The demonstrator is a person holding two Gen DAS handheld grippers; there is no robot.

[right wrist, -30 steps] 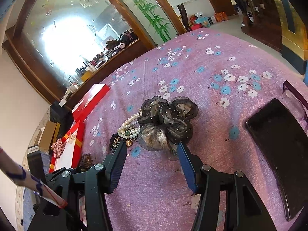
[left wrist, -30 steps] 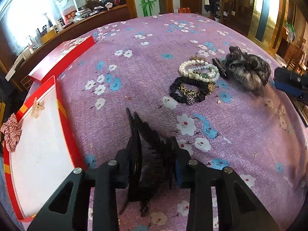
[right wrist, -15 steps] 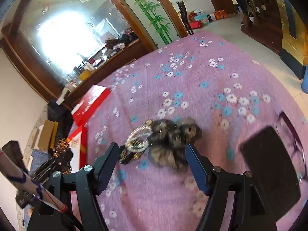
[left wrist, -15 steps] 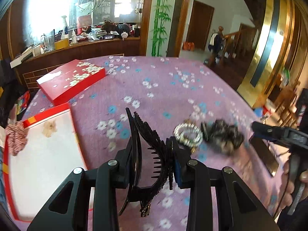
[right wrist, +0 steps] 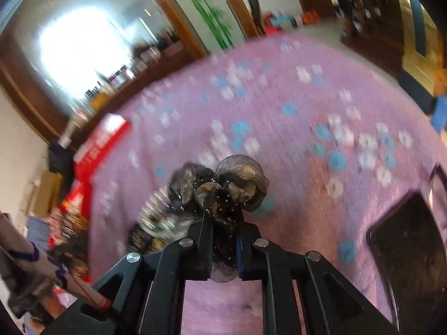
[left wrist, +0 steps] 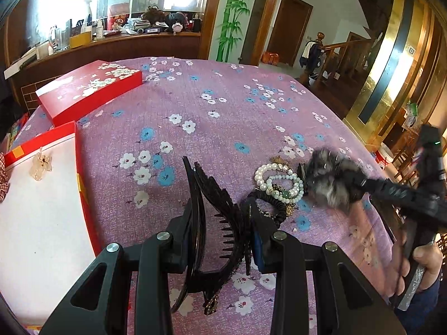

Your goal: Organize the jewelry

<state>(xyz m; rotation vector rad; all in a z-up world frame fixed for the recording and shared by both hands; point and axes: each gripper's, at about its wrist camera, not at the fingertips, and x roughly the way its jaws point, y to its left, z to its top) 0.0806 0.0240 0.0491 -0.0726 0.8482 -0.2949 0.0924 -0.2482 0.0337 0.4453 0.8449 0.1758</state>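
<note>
My left gripper (left wrist: 223, 220) is shut on a large black hair claw clip (left wrist: 215, 203) and holds it above the purple flowered cloth (left wrist: 195, 117). My right gripper (right wrist: 222, 226) is shut on a dark gauze hair bow (right wrist: 220, 187); it also shows blurred in the left wrist view (left wrist: 329, 178). Pearl bracelets (left wrist: 275, 180) and a black scrunchie (left wrist: 272, 209) lie on the cloth beside the bow. An open red box with a white lining (left wrist: 42, 209) sits at the left, with a clear flower clip (left wrist: 40, 163) inside.
The red flowered box lid (left wrist: 89, 89) lies at the far left of the table. A checked red scrunchie (left wrist: 2, 178) sits at the box's left edge. A black phone (right wrist: 410, 248) and glasses (right wrist: 435, 178) lie at the right. A wooden sideboard stands behind.
My right gripper has shut on the gauze bow, and its view is blurred by motion. My left gripper, still holding the claw clip, has risen from the cloth.
</note>
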